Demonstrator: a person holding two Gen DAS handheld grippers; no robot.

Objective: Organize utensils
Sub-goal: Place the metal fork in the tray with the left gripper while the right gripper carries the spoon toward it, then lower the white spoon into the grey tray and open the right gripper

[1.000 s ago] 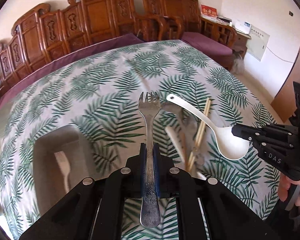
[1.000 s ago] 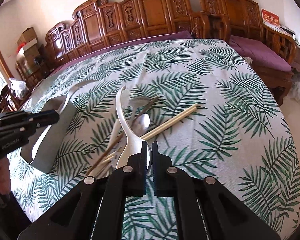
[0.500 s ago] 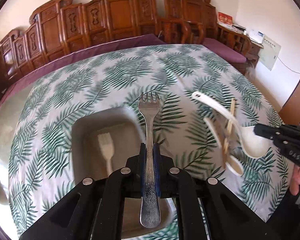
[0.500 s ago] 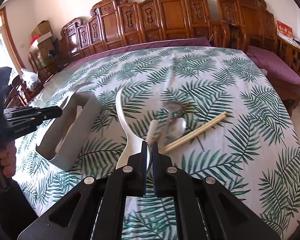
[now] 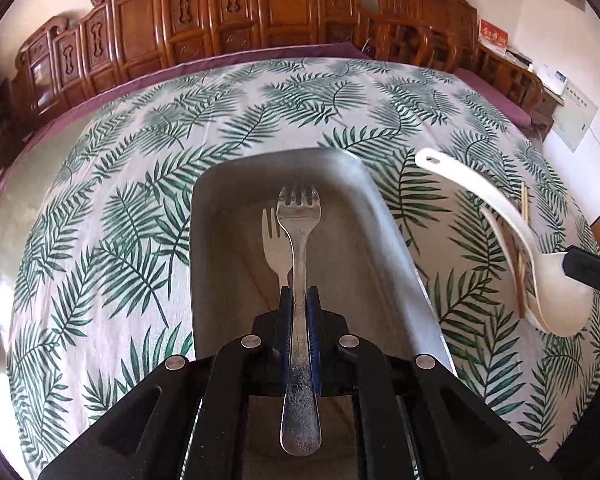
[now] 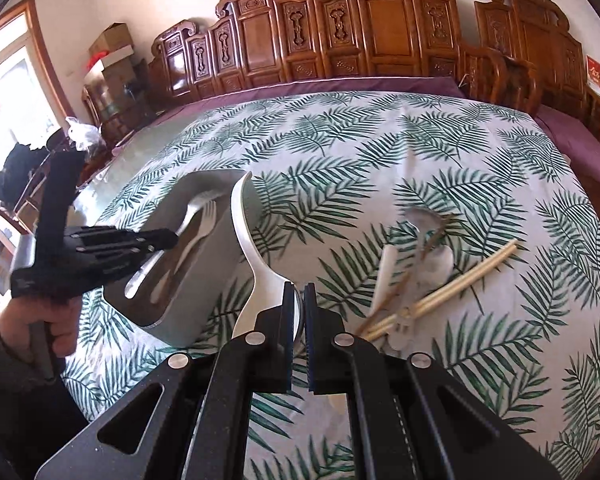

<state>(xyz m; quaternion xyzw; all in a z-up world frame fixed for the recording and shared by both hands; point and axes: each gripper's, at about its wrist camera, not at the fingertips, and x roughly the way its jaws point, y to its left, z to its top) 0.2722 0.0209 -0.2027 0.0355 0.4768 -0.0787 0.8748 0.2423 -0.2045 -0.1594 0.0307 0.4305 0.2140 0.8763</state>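
My left gripper (image 5: 299,300) is shut on a metal fork (image 5: 299,248) and holds it over the grey tray (image 5: 384,216). A white plastic fork (image 5: 274,240) lies in the tray. My right gripper (image 6: 299,300) is shut on a white plastic spoon (image 6: 256,264), held in the air just right of the tray (image 6: 236,280). The spoon also shows in the left wrist view (image 5: 512,236). The left gripper shows in the right wrist view (image 6: 168,238), above the tray.
A heap of loose utensils lies on the leaf-print tablecloth right of the tray: wooden chopsticks (image 6: 460,280), a white utensil (image 6: 386,276) and a metal spoon (image 6: 440,260). Carved wooden chairs (image 6: 340,40) line the far side of the table.
Both grippers have moved left. The left gripper carried the metal fork from over the heap to above the tray. The right gripper brought the white spoon next to the tray.
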